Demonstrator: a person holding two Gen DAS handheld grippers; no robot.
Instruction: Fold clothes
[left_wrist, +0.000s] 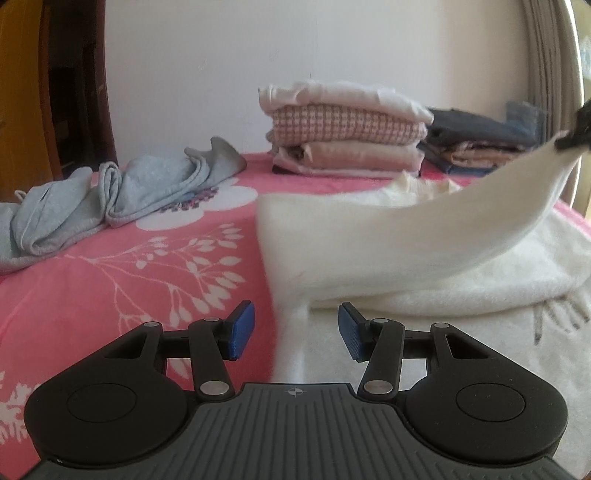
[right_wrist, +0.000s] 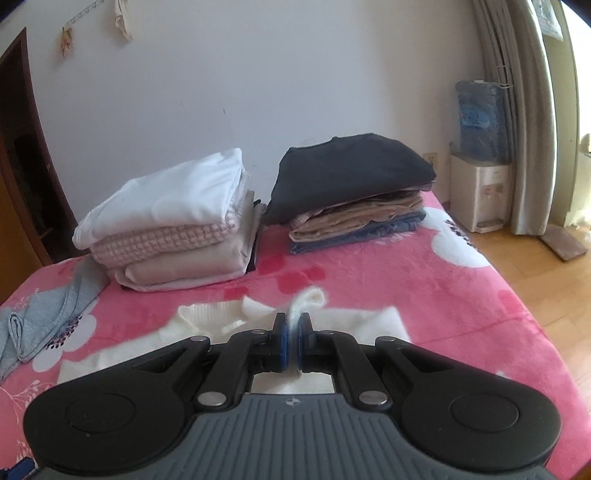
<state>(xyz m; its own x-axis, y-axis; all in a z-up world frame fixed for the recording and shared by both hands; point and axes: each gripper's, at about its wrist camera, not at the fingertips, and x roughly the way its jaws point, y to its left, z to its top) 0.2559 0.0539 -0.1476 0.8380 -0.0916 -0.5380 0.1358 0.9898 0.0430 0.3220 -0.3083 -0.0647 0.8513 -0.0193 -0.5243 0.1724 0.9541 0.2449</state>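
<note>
Garment in hand: a fuzzy white sweater (left_wrist: 424, 258) lies spread on the pink floral bed (left_wrist: 129, 266), in front of both tools.
Right tool (right_wrist: 291, 347): its blue pads are closed on a thin tuft of the sweater's white fabric, which pokes up between them.
Lifted part: seen from the left wrist, a long white strip, seemingly a sleeve (left_wrist: 461, 210), rises from the sweater's body up to the right tool at the far right edge of that view, clear of the bed.
Long axis of the lifted part: it runs from the low left, at the sweater's near-left corner, up to the high right; it sags a little in the middle.
Left tool (left_wrist: 297, 330): its pads stand wide apart and hold nothing; it hovers low, with the sweater's left edge just ahead of it between the two pads.
Nearer arm: the right holds the sleeve end; the left is nearer the sweater's left edge and near hem.
Turning relation, as I judge it: the sleeve would fold across the body toward the left, so the held end has to travel along that axis while the body stays flat.
Other clothes: a crumpled grey garment (left_wrist: 92, 206) lies to the left; two folded stacks, a pale stack (right_wrist: 170, 221) and a dark-topped stack (right_wrist: 351, 192), sit at the far end of the bed.
</note>
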